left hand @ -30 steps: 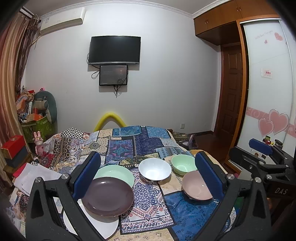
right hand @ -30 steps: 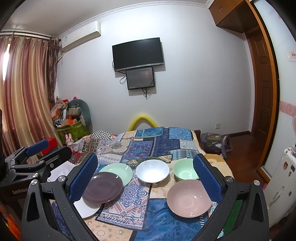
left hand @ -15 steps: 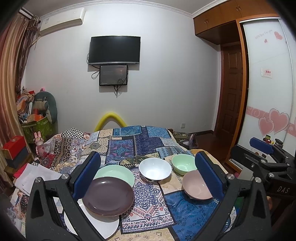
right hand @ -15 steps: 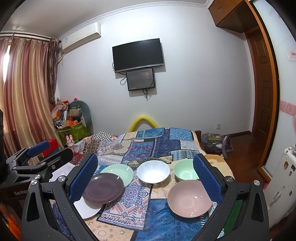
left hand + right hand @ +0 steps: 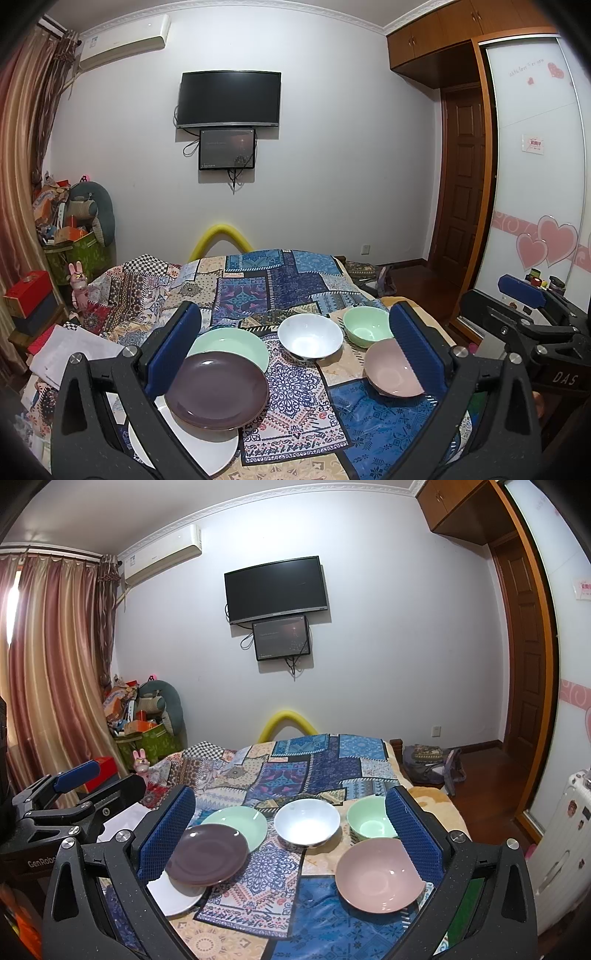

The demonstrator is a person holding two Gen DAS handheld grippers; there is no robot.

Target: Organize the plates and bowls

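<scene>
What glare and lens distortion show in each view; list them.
Left wrist view: fisheye bends the wardrobe door and ceiling line, corners go black, soft glare sits in the white bowl. Right wrist view: the curtain blows out bright at the left edge, the door frame bows, and the purple plate carries a faint sheen.

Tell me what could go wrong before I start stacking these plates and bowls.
1. The purple plate overlaps the white plate and green plate; lifting one could drag the others.
2. The dishes sit on a patchwork cloth over what looks like a soft bed, so they may tip.
3. The pink bowl lies close to the edge.
</scene>
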